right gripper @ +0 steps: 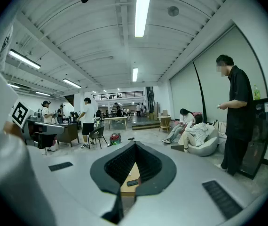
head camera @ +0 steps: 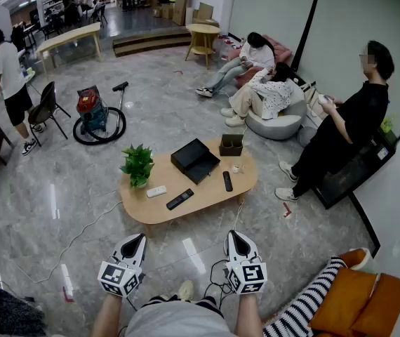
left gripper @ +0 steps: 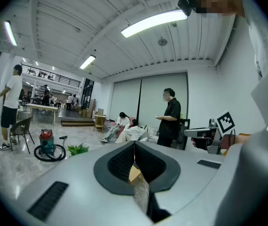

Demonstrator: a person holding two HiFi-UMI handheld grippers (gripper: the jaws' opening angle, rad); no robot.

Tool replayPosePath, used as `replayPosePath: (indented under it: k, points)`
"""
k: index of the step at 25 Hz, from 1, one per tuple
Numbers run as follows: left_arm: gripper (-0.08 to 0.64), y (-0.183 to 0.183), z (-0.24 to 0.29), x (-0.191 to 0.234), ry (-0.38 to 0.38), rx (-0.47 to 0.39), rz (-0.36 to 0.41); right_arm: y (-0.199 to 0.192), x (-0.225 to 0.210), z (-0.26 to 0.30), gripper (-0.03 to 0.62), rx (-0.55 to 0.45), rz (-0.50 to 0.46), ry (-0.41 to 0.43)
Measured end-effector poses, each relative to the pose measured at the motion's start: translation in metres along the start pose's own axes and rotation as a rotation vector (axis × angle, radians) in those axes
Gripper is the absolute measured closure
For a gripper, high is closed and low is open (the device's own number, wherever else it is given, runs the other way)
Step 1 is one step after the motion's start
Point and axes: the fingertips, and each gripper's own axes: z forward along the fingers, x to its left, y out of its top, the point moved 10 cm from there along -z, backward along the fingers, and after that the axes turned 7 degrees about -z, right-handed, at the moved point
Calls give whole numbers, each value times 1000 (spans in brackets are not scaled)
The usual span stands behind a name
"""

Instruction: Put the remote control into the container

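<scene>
A low oval wooden table [head camera: 151,210] stands ahead of me in the head view. On it lie a black remote control [head camera: 180,199], a second black remote [head camera: 227,181] and a white remote [head camera: 156,191]. An open black box container [head camera: 195,160] sits at the table's middle. My left gripper [head camera: 137,240] and right gripper [head camera: 234,236] hang side by side over the floor, short of the table, both shut and holding nothing. In the right gripper view the gripper [right gripper: 136,142] points at the table [right gripper: 127,190] and one black remote [right gripper: 132,182]. The left gripper [left gripper: 135,142] shows only a sliver of table.
A potted plant [head camera: 137,163], a small dark box [head camera: 231,144] and a cup [head camera: 236,168] also stand on the table. A person in black [head camera: 347,128] stands at the right, and two people sit on a sofa [head camera: 270,93]. A vacuum cleaner [head camera: 95,114] and floor cables are at the left. Orange cushions [head camera: 368,300] lie beside me.
</scene>
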Motion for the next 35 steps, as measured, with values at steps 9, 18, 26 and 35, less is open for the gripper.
replayPosePath:
  k: [9,18,26,35]
  points:
    - [552,-6,19,-8,-3,7,5,-9,-13,2,581,-1,14,27]
    - [552,2,51,-7,-27,33,20,-13,-32,16,581,-1,47,26]
    - [552,9,113,31,-45,67,14,-18,-51,78,581,21,52,10]
    - [552,50,230,102,-121,115,39,4,-86,189,581,38,66,-67]
